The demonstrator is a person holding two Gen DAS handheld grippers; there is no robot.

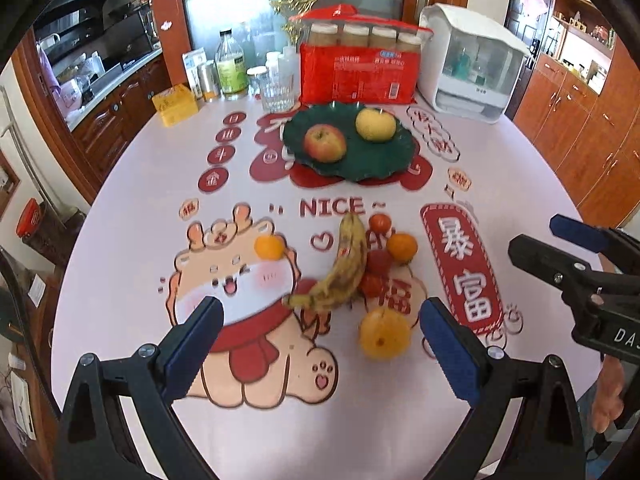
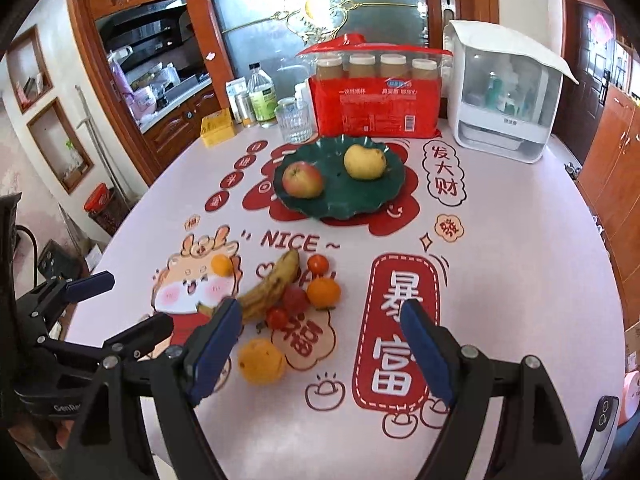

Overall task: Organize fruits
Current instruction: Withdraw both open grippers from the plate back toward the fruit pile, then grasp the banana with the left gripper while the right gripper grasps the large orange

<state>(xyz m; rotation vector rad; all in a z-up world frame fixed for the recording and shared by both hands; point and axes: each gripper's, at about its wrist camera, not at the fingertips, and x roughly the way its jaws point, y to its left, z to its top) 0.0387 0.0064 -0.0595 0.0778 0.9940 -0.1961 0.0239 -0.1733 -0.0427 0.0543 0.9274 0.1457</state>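
- Hovering nearest, the left gripper (image 1: 322, 320) and the right gripper (image 2: 322, 320) both gape wide, holding nothing.
- Just beyond lies a large orange (image 1: 385, 333) on the table (image 1: 140, 208).
- Farther, a spotted banana (image 1: 340, 266) touches small red tomatoes (image 1: 378, 261), with a mandarin (image 1: 402, 246) right of them and another mandarin (image 1: 269, 247) left.
- Farthest, a green plate (image 1: 372, 160) carries a red apple (image 1: 325, 143) and a yellow pear (image 1: 376, 124).

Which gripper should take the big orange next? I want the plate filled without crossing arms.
Probably left: the big orange lies just inside the open left gripper, near its right finger. The right gripper, also open, frames bare tablecloth.
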